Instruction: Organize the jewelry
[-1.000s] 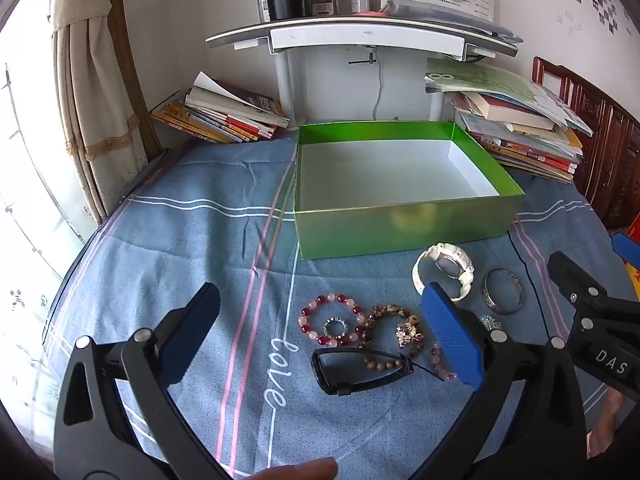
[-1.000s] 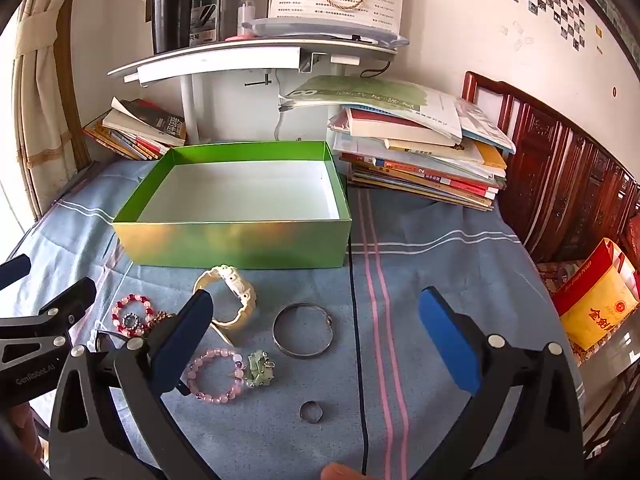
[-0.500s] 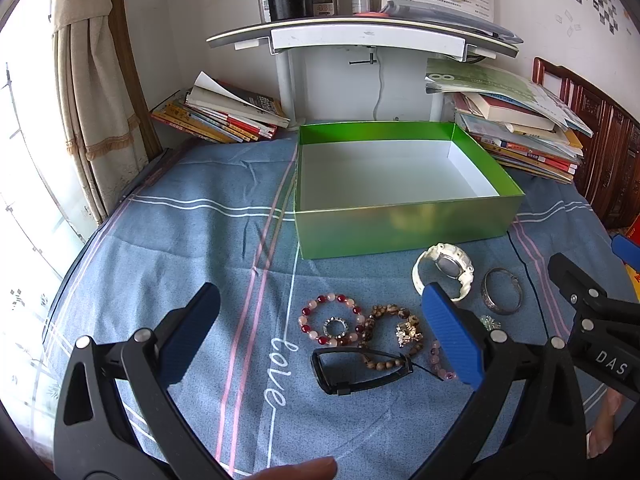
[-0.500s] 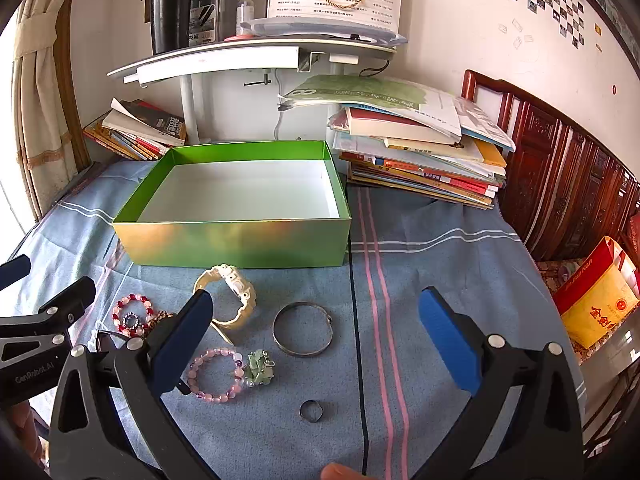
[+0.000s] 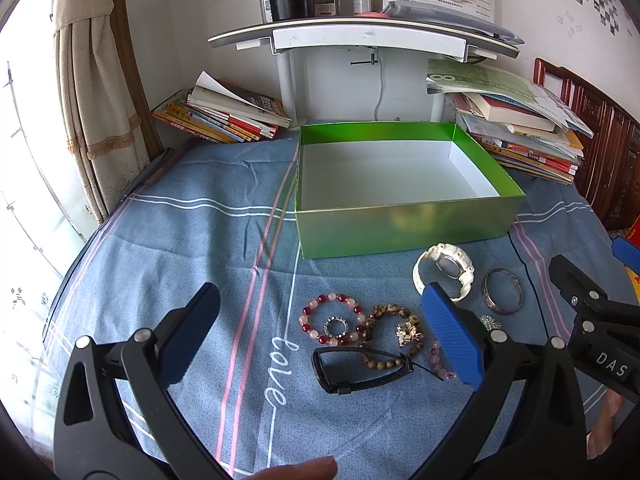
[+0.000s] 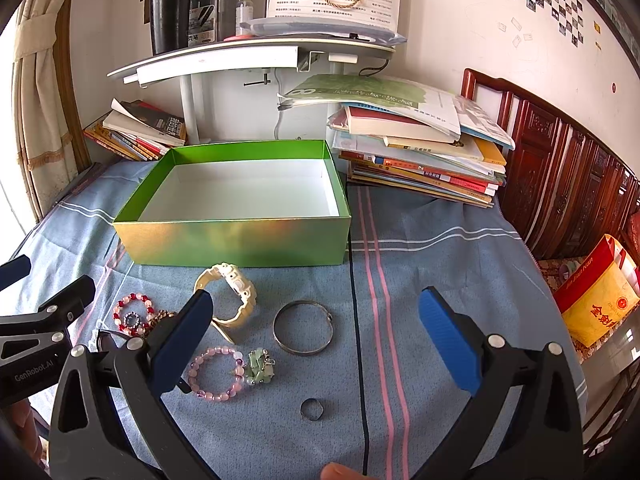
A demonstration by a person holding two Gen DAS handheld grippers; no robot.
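While both tools hang with fingers spread wide and nothing between them, the jewelry lies loose on the blue-clothed desk (image 5: 192, 240) just before the empty green box (image 6: 240, 236). The left tool (image 5: 320, 336) hovers over the red beaded bracelet (image 5: 330, 320); the right tool (image 6: 316, 340) hovers above the silver bangle (image 6: 303, 333). Beads likely roll and flex, so pinch across the strand. The bangle looks stiff and slippery: grip its rim.

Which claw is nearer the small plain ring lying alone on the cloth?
Right. The ring lies just ahead of the open right claw, between its fingers' line. The left claw hangs open over the bead bracelets, off to the ring's left.
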